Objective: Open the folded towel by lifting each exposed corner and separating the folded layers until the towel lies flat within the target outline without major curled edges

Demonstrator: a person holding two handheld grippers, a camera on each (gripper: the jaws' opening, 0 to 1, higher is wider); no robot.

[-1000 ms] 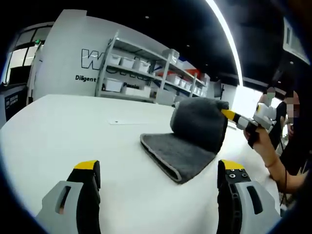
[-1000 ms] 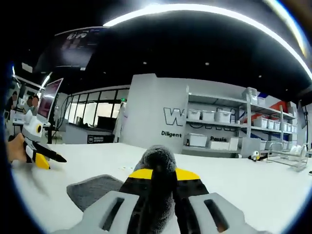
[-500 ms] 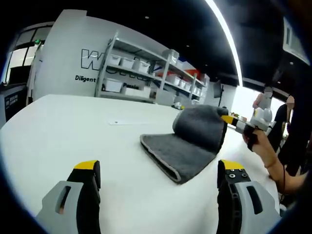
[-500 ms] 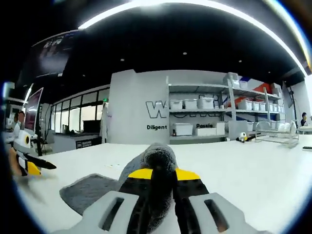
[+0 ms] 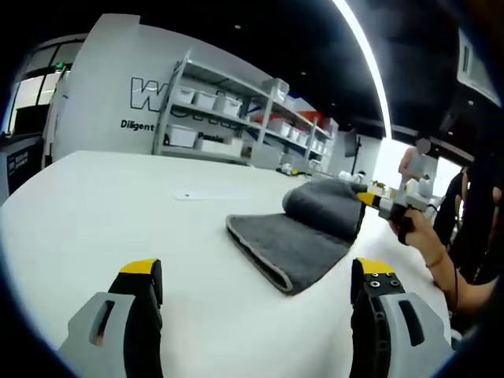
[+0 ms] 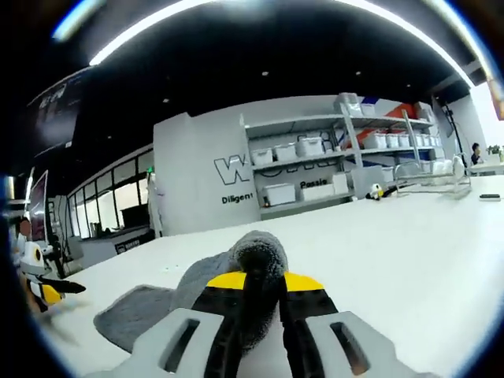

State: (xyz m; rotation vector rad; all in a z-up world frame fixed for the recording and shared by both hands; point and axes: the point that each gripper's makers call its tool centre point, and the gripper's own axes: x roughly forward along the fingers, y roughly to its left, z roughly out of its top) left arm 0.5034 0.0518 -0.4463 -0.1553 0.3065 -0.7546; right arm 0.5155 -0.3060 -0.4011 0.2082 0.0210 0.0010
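Towel (image 5: 295, 240), dark grey, lies on the white table (image 5: 118, 213), still folded, with its far corner raised and rolled back over the lower layer. Right tongs (image 6: 253, 293) are closed on that raised corner, the cloth bunched between the yellow-tipped jaws; seen from the left gripper view, the right tongs (image 5: 376, 201) meet the fold at the towel's far right end, with a hand behind them. Left tongs (image 5: 256, 283) stand wide apart and empty, on the near side of the towel, clear of its near edge and not touching it.

Step in hand, by judgement: peeling the upper layer away from the lower. To do it well, the held corner should be carried up and outward, away from the towel's body, low enough that the layer lays down smoothly rather than dropping into a curl. The lower layer may drag along; pinning the towel's near edge with the free left tongs would guard against that. No target outline can be made out on the table.
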